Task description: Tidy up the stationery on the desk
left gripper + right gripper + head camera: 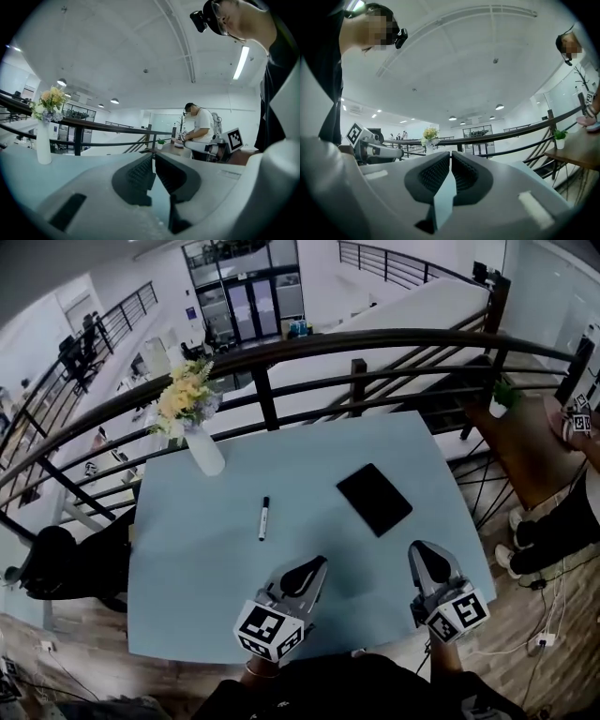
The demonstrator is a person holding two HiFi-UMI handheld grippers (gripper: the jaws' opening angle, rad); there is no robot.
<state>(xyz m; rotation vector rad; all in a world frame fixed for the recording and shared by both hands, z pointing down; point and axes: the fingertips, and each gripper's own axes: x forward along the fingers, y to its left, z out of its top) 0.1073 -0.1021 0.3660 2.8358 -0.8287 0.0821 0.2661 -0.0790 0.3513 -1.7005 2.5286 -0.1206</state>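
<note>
Readable words, numbers or brands: none in any view. The only signs are coded black-and-white square patterns without letters.
1. Square markers [265,627] on the cube of the left tool [315,567]. The same cube [355,134] shows one marker face in the right gripper view.
2. Like markers on the cube [459,612] of the right tool [424,552], with one face seen in the left gripper view.
3. Smaller marker [580,420] on a device beside another person, at the right edge of the head view.

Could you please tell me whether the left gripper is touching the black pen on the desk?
Apart. The head view shows bare desk between the left gripper and the pen.
</note>
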